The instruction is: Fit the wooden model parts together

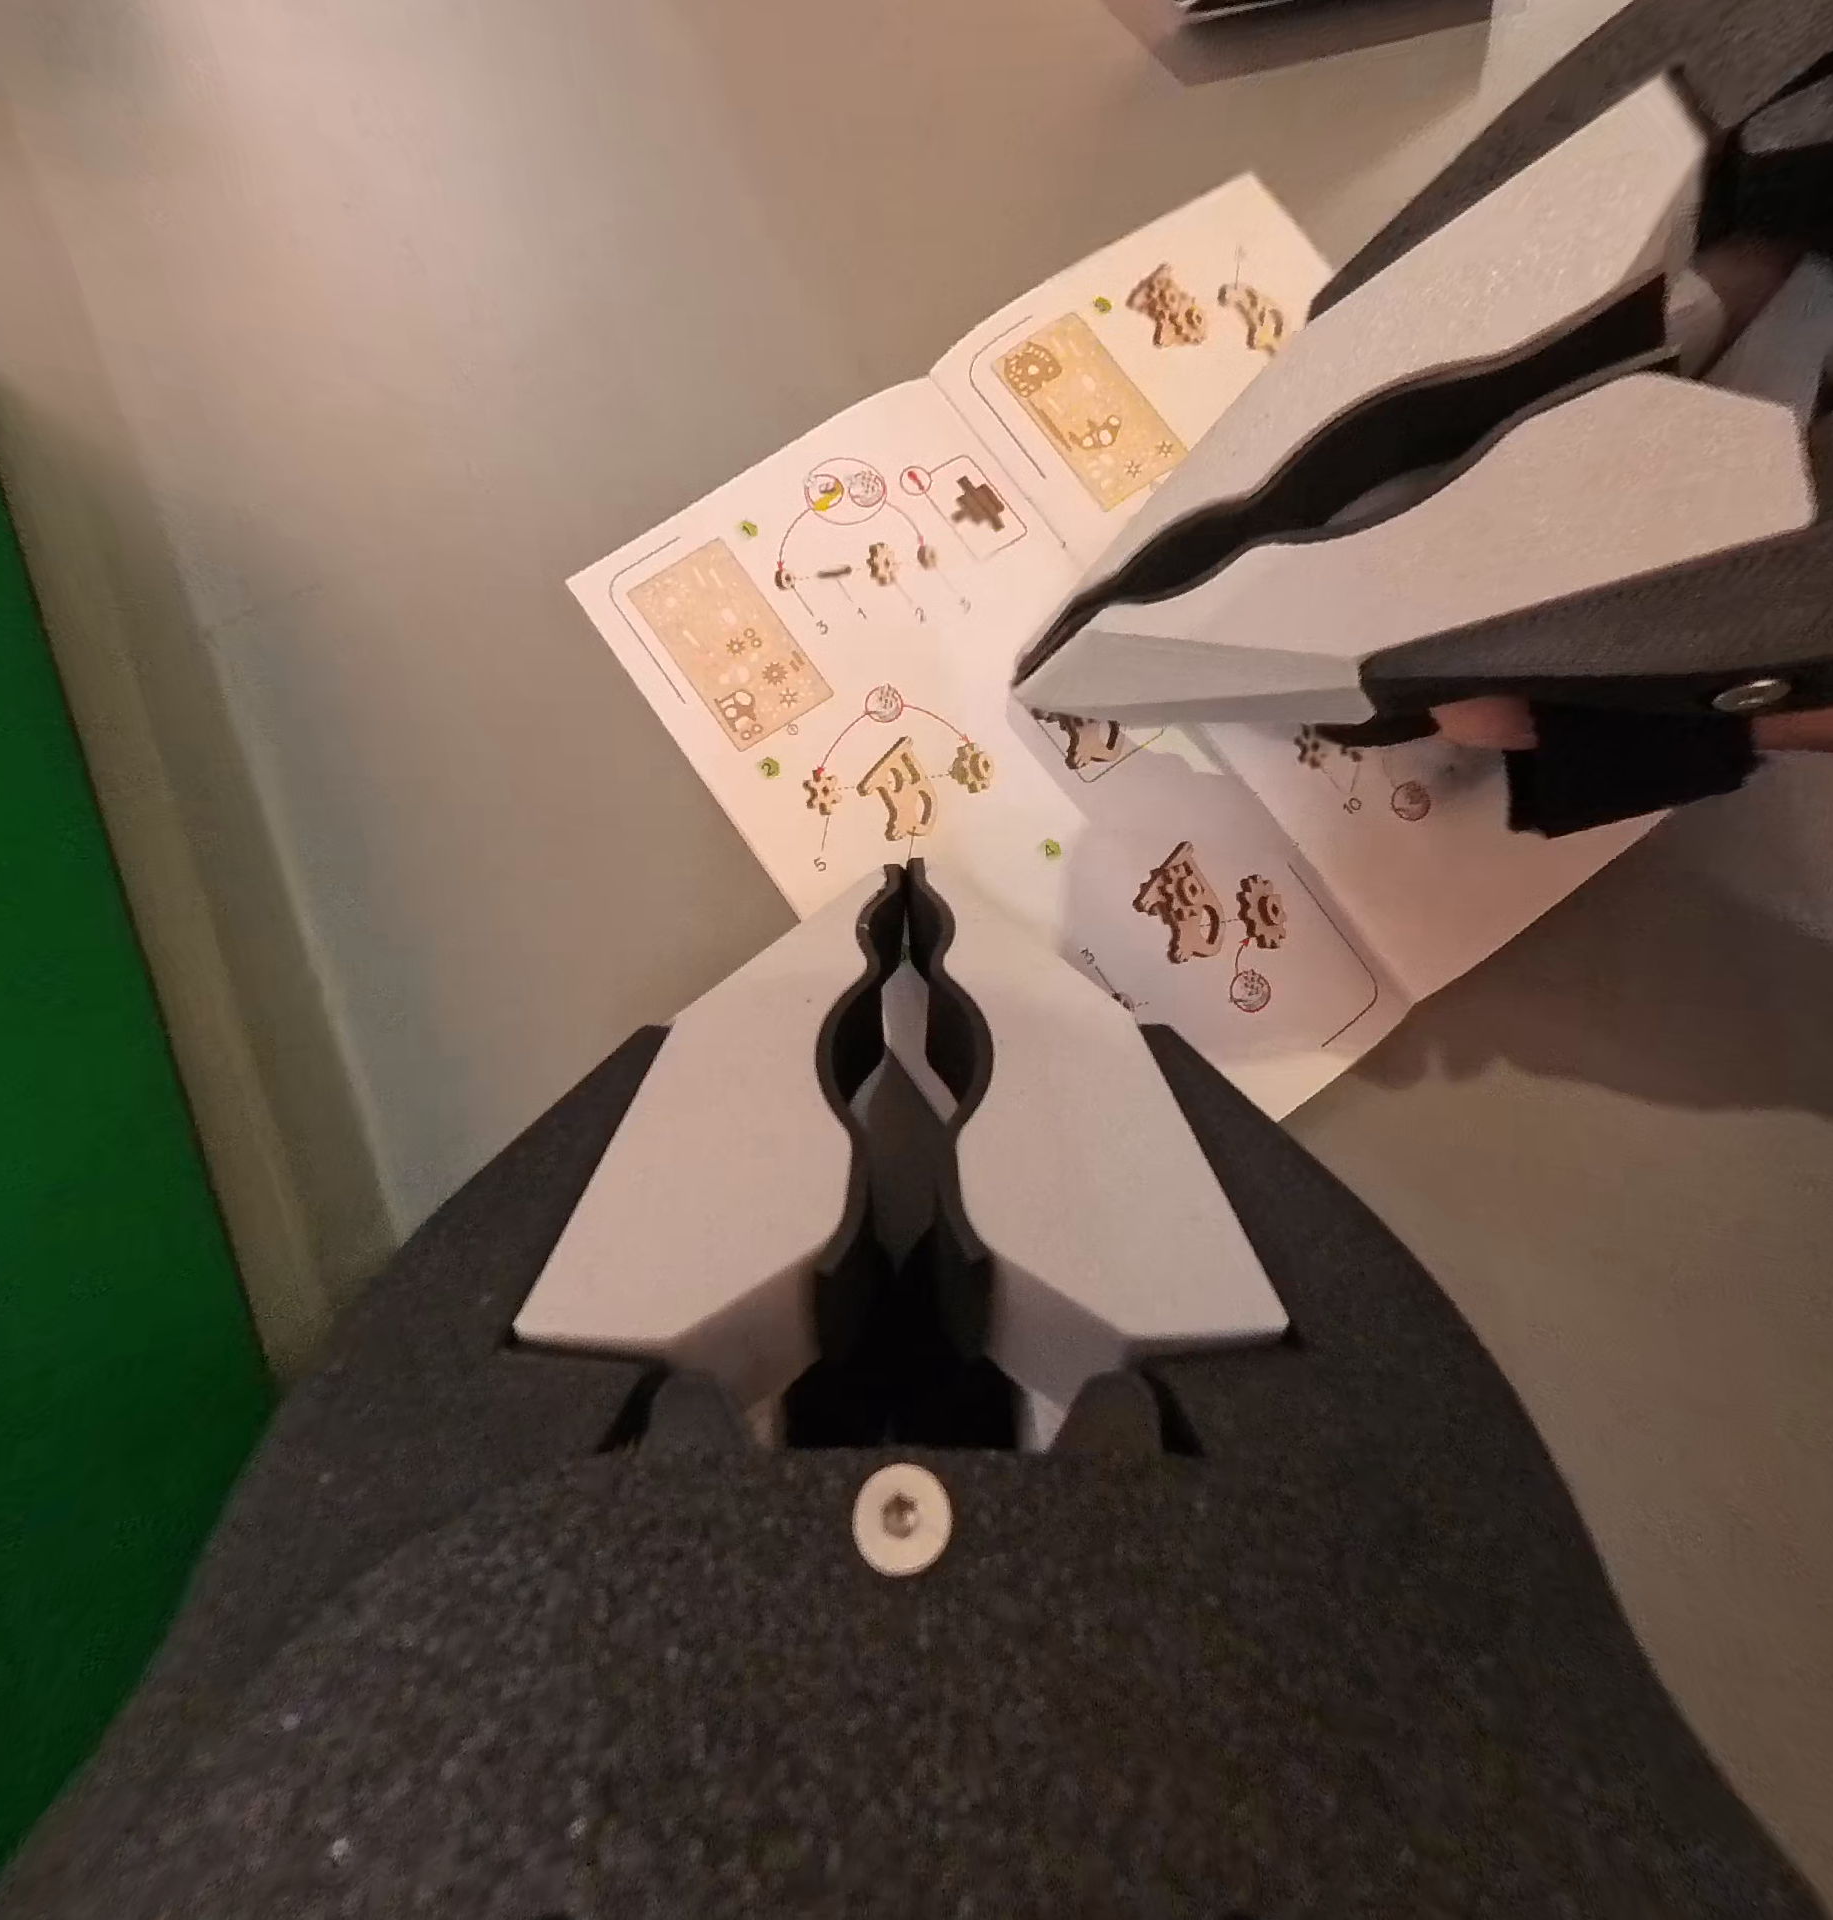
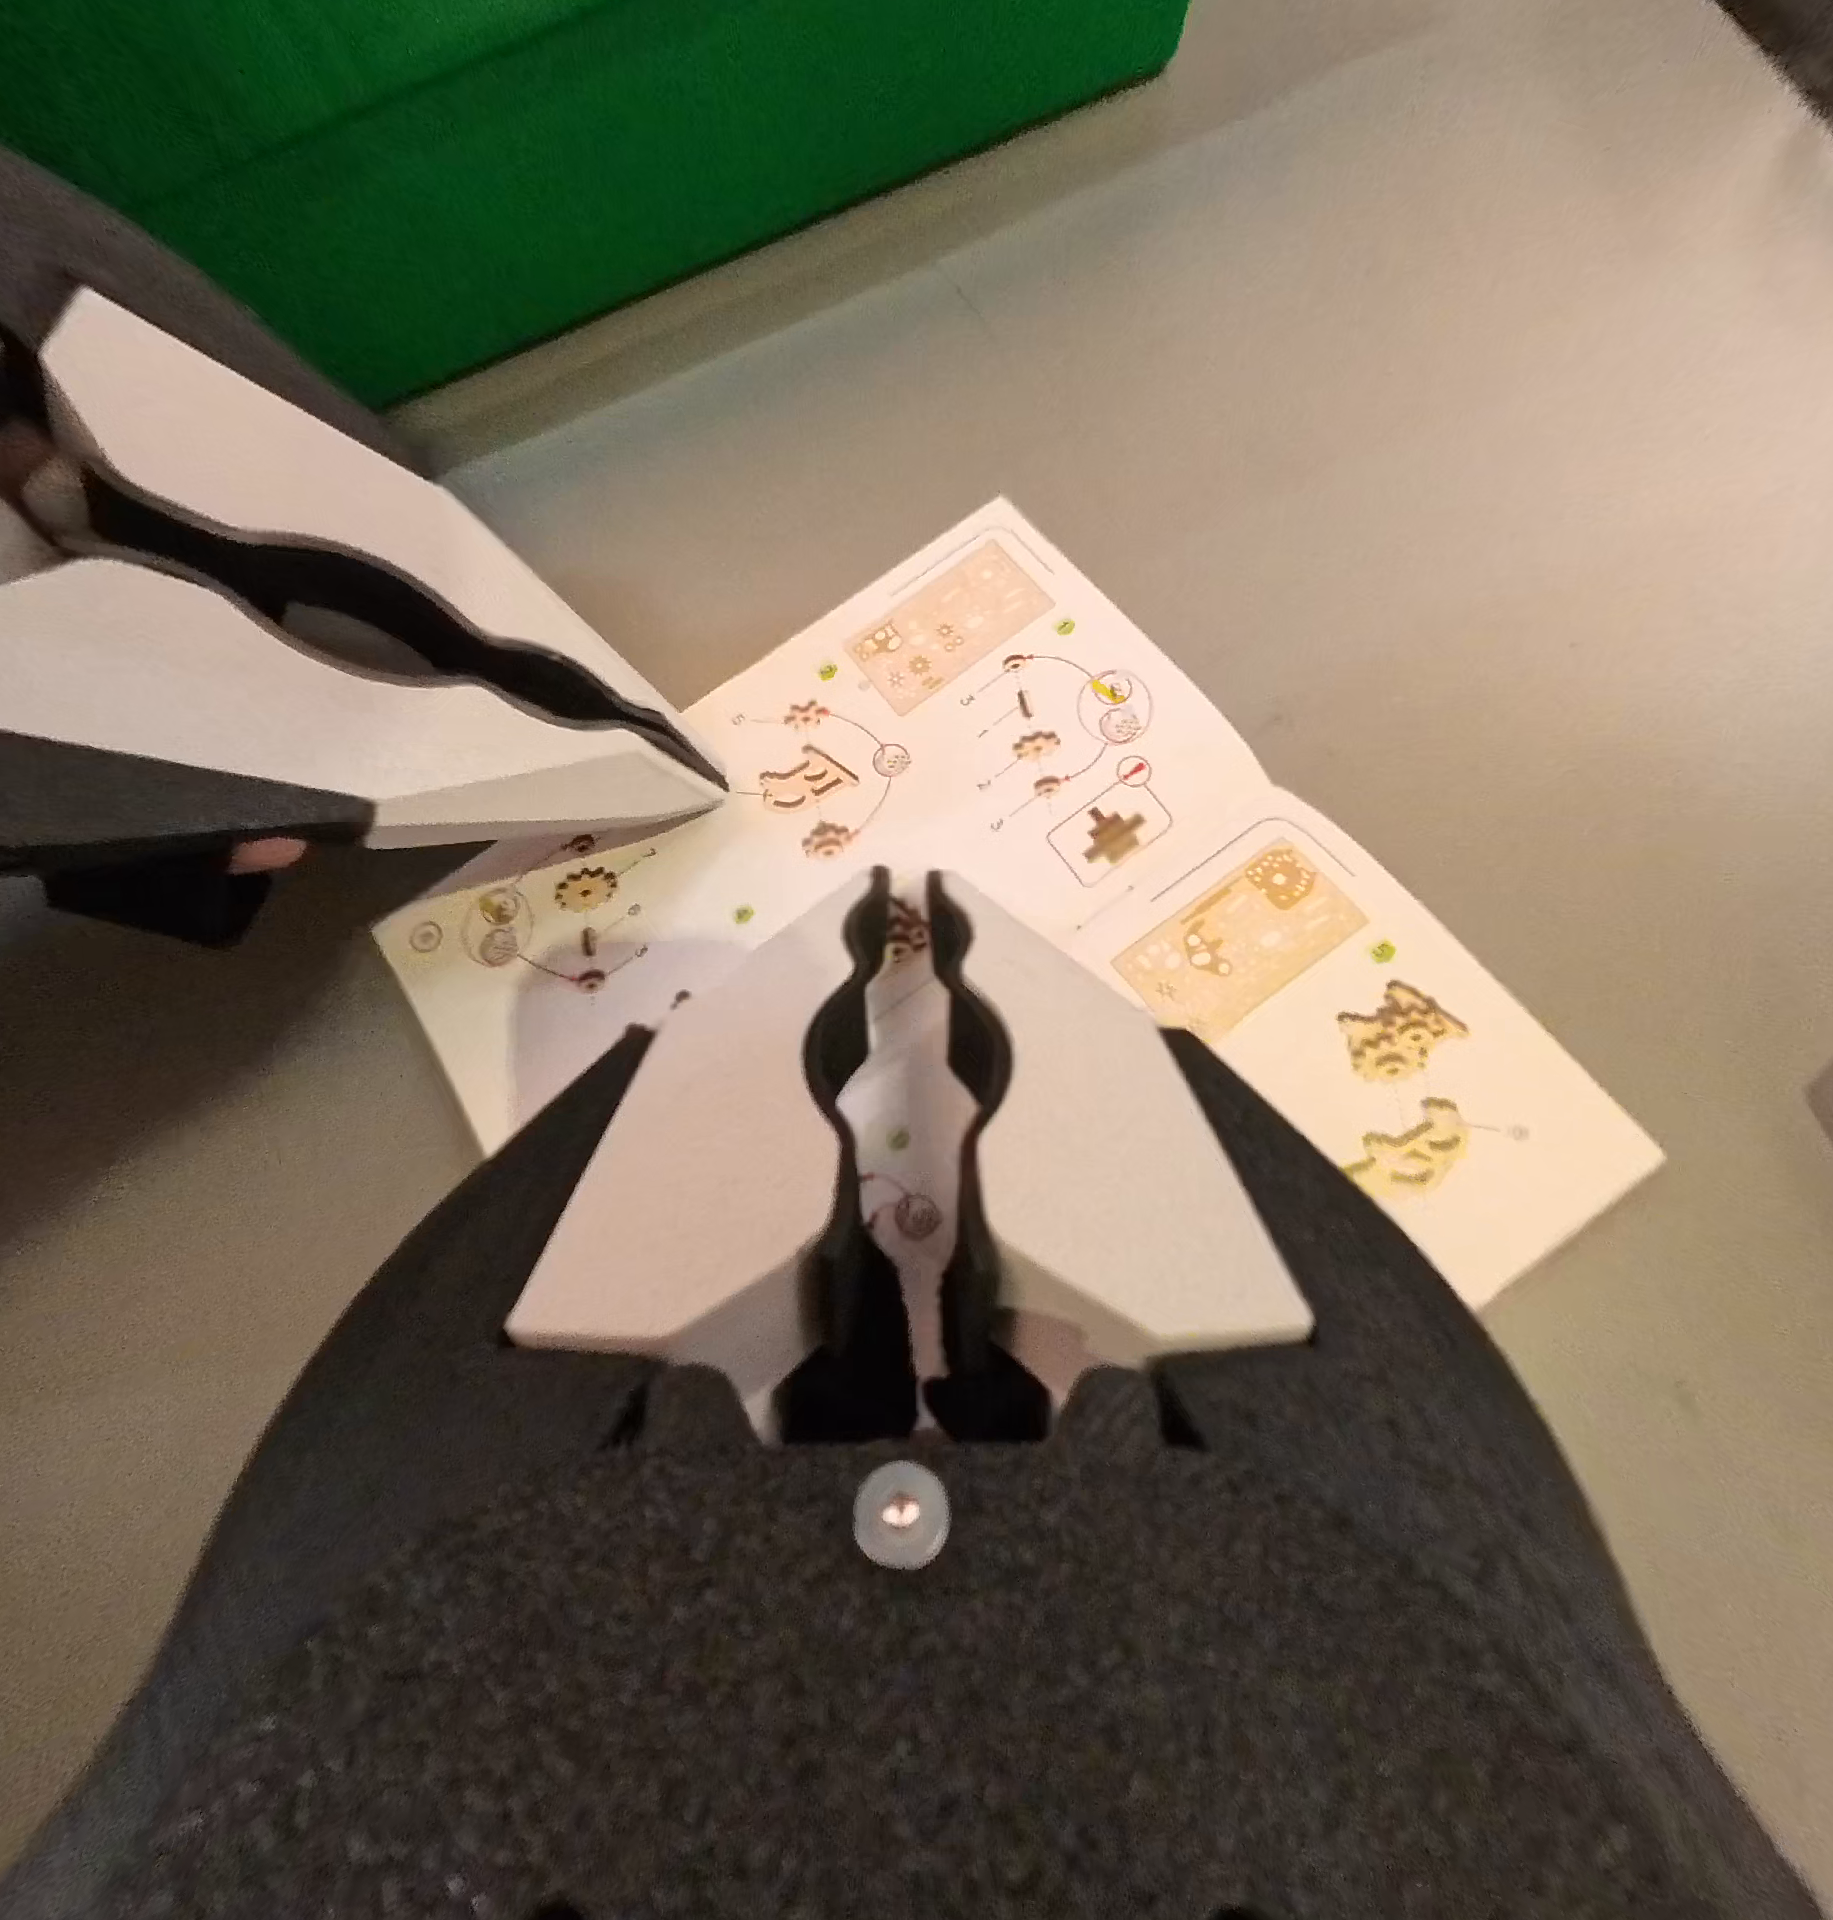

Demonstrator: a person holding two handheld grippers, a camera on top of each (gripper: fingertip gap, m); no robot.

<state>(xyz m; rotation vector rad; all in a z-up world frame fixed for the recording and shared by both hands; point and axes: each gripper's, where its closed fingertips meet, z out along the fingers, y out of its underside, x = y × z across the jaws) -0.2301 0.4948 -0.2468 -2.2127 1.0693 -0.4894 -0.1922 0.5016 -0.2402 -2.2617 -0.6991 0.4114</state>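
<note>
An open instruction leaflet (image 1: 891, 644) with printed pictures of wooden gears and model parts lies flat on the grey table (image 1: 476, 312); it also shows in the right wrist view (image 2: 1255, 831). I cannot make out any loose wooden part. My left gripper (image 1: 907, 878) is shut and empty, with its tip over the leaflet's near edge. It shows at the left in the right wrist view (image 2: 720, 784). My right gripper (image 2: 904, 883) hovers over the leaflet with the jaws a narrow gap apart and paper showing between them. It reaches in from the upper right in the left wrist view (image 1: 1031, 675).
A green box (image 2: 579, 156) stands beside the leaflet and shows as a green wall at the left (image 1: 60, 935). A dark object (image 1: 1307, 31) sits at the table's far edge. A gloved hand (image 1: 1618, 769) holds the right gripper. My right fingertips sit around 5 cm from my left ones.
</note>
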